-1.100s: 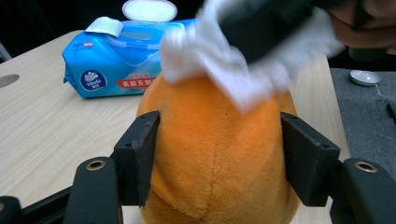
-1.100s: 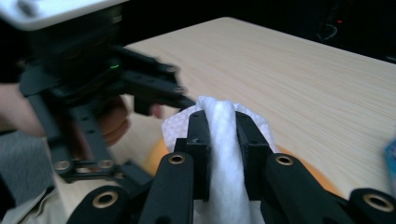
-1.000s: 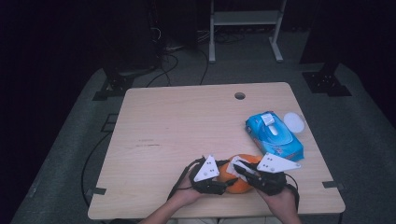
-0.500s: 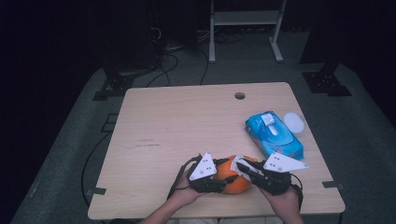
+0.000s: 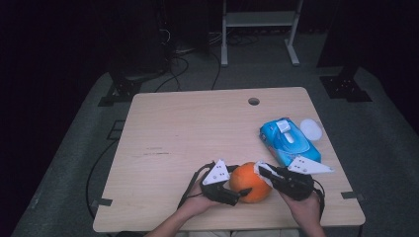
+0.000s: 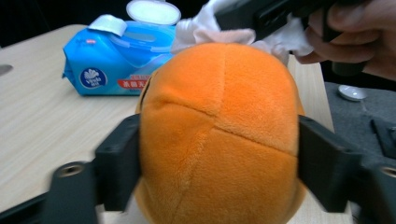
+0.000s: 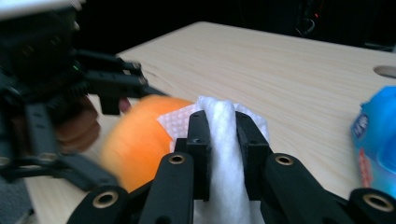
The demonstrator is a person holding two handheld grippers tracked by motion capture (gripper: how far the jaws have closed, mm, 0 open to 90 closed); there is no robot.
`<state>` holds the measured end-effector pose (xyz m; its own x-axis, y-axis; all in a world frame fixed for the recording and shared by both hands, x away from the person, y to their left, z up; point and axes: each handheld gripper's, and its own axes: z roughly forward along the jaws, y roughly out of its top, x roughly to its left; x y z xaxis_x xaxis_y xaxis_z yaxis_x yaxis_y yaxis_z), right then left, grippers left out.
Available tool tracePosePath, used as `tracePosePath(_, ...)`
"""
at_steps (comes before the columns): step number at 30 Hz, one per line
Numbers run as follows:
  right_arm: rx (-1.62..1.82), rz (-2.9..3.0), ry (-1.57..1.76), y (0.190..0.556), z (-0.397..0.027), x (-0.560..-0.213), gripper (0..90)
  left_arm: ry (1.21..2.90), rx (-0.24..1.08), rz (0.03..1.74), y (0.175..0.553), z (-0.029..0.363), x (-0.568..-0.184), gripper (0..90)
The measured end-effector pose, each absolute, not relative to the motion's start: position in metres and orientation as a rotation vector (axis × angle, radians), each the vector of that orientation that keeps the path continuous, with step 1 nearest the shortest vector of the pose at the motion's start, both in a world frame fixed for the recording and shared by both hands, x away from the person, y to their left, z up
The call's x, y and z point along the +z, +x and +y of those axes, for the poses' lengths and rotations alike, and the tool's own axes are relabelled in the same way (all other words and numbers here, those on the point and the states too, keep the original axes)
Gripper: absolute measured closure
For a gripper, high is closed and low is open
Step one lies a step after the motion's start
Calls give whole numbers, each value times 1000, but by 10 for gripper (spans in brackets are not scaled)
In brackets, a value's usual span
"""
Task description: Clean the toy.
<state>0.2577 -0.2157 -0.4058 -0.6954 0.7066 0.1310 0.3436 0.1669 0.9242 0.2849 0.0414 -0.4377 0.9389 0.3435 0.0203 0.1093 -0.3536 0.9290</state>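
On the wooden table (image 5: 188, 128), the blue wet-wipe pack (image 5: 287, 142) sits at two o'clock from the orange plush ball (image 5: 249, 181). The left gripper (image 5: 232, 193), whose jaws have just been opening, brackets the ball. The right gripper (image 5: 262, 173), at three o'clock, pinches a white wipe (image 7: 223, 140) against it.

- Ball (image 6: 219, 135): orange plush, matt, short fuzzy nap, stitched seams.
- Wipe (image 7: 223, 140): white nonwoven cloth, soft, faintly dimpled.
- Pack (image 5: 288, 142): glossy blue plastic film, with a hard white plastic lid.
- Table (image 5: 188, 128): pale wood-grain top, smooth and matt.
- Grippers: matt black plastic.
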Motion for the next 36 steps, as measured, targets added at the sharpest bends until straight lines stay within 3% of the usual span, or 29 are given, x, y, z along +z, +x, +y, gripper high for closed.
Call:
tracePosePath(3,1616,2114,938,251,-210,-400,777,1927,276,315,280,41,-435,341)
tracePosePath(10,1563,2100,907,249,-207,-396,778,1896,267,327,278,46,-422,407)
tracePosePath(19,1563,2135,806,239,-191,-391,778,1903,273,339,280,50,-420,415)
tracePosePath(28,1549,2112,954,252,-208,-401,778,1907,260,340,282,54,-419,419)
tracePosePath(36,1600,2132,816,240,-192,-393,776,1913,259,348,285,59,-413,420)
